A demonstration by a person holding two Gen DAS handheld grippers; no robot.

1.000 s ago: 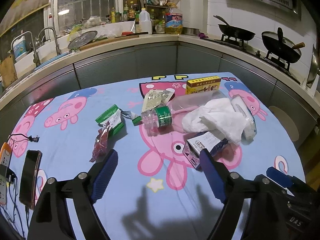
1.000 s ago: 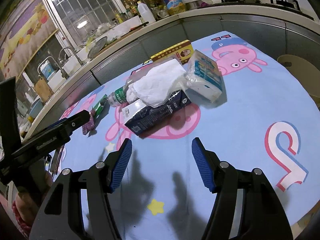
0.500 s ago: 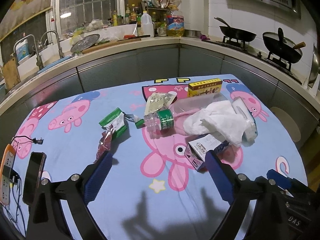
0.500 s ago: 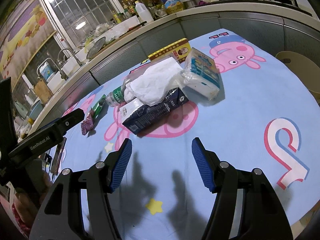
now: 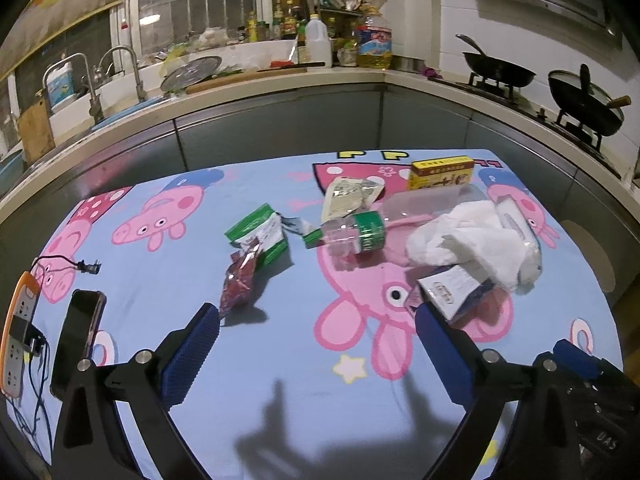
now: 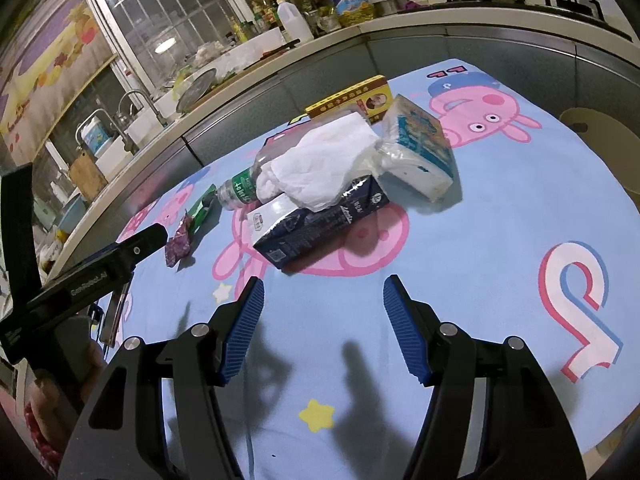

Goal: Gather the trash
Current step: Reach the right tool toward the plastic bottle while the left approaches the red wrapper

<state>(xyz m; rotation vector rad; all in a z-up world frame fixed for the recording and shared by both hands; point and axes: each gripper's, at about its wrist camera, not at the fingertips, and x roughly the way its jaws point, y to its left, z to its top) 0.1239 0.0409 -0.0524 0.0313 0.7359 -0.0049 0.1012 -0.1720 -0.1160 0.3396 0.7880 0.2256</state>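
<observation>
- Left claw [image 5: 316,344]: hovering over the near part of the table [image 5: 280,400], released, its two blue pads spread wide with nothing between them.
- Right claw [image 6: 323,320]: also hovering over the table [image 6: 520,208], released, two blue pads wide apart and gripping nothing.
- Trash is lying in two groups on the cartoon-pig tablecloth [image 5: 168,272], ahead of both claws.
- Left group, three pieces: one dark red wrapper [image 5: 239,284], just ahead of the left claw's left pad; one green-and-white packet [image 5: 260,236], touching the wrapper's far end; one small torn green scrap [image 5: 311,237] beside the bottle mouth.
- Centre-right pile, counted:
- one clear plastic bottle [image 5: 360,232] with a green label, lying on its side, mouth pointing left;
- one pale flat sachet [image 5: 347,200], sitting behind the bottle's neck;
- one yellow box [image 5: 440,172], standing at the far edge of the pile;
- one crumpled white tissue [image 6: 320,164], draping over the bottle body and the carton;
- one dark blue carton [image 6: 316,220], lying on its side under the tissue, nearest to the right claw;
- one soft tissue pack [image 6: 420,152] in clear wrap, leaning at the right of the pile.
- Total trash pieces counted: nine.
- Non-trash at the table's left edge: one black phone [image 5: 78,336], one orange power strip [image 5: 16,340], one loose cable [image 5: 68,264].
- Background: two faucets [image 5: 112,64] at the sink; two dark pans [image 5: 540,92] sitting on the stove.
</observation>
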